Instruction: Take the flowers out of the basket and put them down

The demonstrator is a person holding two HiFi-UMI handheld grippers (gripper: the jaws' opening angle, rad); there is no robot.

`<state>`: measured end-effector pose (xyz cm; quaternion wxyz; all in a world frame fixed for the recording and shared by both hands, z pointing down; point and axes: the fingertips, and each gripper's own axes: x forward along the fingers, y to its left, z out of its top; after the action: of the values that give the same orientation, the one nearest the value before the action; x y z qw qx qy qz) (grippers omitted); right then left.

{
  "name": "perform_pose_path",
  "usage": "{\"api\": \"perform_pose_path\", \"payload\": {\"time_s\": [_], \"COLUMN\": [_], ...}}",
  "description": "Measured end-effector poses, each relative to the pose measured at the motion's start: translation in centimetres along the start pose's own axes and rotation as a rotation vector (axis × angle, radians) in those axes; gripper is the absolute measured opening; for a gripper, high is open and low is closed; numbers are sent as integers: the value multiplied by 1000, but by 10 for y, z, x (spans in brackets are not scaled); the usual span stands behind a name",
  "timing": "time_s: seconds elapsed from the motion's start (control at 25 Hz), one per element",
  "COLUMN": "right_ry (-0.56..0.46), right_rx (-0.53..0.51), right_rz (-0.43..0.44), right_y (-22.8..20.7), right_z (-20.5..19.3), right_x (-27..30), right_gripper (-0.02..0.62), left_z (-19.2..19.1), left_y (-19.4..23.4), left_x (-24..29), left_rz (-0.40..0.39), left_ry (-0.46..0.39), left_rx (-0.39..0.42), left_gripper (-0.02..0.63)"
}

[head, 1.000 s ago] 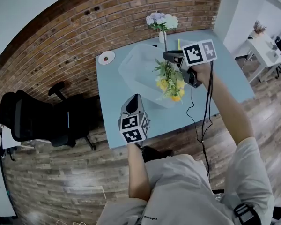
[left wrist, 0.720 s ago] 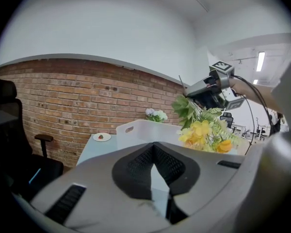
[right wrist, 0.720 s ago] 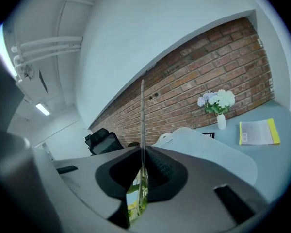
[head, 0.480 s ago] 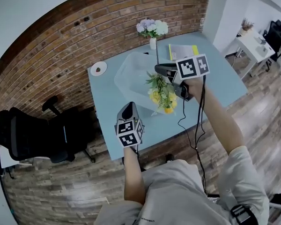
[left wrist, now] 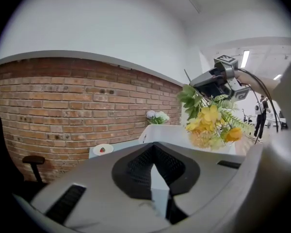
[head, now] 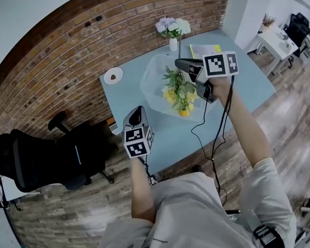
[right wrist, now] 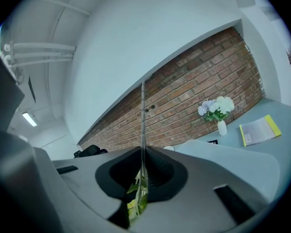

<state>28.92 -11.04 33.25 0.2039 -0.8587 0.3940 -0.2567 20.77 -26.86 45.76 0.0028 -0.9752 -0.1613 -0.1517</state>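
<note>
A bunch of yellow flowers with green leaves [head: 179,92] hangs head-down from my right gripper [head: 182,66], which is shut on its thin stem [right wrist: 142,111]. The bunch hangs in the air over the translucent white basket [head: 154,76] on the pale blue table [head: 243,81]. The left gripper view shows the same bunch [left wrist: 211,123] raised above the basket's white rim [left wrist: 172,131]. My left gripper [head: 136,115] is held over the table's front left part, short of the basket, its pads together with nothing between them.
A white vase of pale flowers [head: 172,31] stands at the back of the table, with a yellow notebook [head: 204,50] to its right. A small plate with a strawberry [head: 112,76] lies at the back left. A black office chair [head: 39,156] stands left of the table.
The right gripper still holds the bunch over the basket, now a little nearer the basket's middle. The head view has shifted. The left gripper stays low at the front.
</note>
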Motion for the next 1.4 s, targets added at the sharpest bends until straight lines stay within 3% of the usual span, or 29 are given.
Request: {"api": "perform_pose_path", "payload": {"time_s": [0.32,0.76,1.0,1.4], "right_ry": [52,51,173,579], "right_rx": [-31,-38,8,80], "right_rz": [-58,-13,-77,-297], "right_y": [39,105,96,9], "right_z": [-7,-24,-100,-270], "right_x": [43,119,130,147], "right_gripper": [46,47,48,48], "left_z": [6,-6,-19,-26], "left_y": [43,143,153,154], "left_x": [-2,-19,-12,-7], "left_rz": [-40,-25,-45,-107], "left_ry": [-22,-7,-2,-6], "left_rx": [-19,-15,-44,-73], "left_gripper": [24,23,24,23]}}
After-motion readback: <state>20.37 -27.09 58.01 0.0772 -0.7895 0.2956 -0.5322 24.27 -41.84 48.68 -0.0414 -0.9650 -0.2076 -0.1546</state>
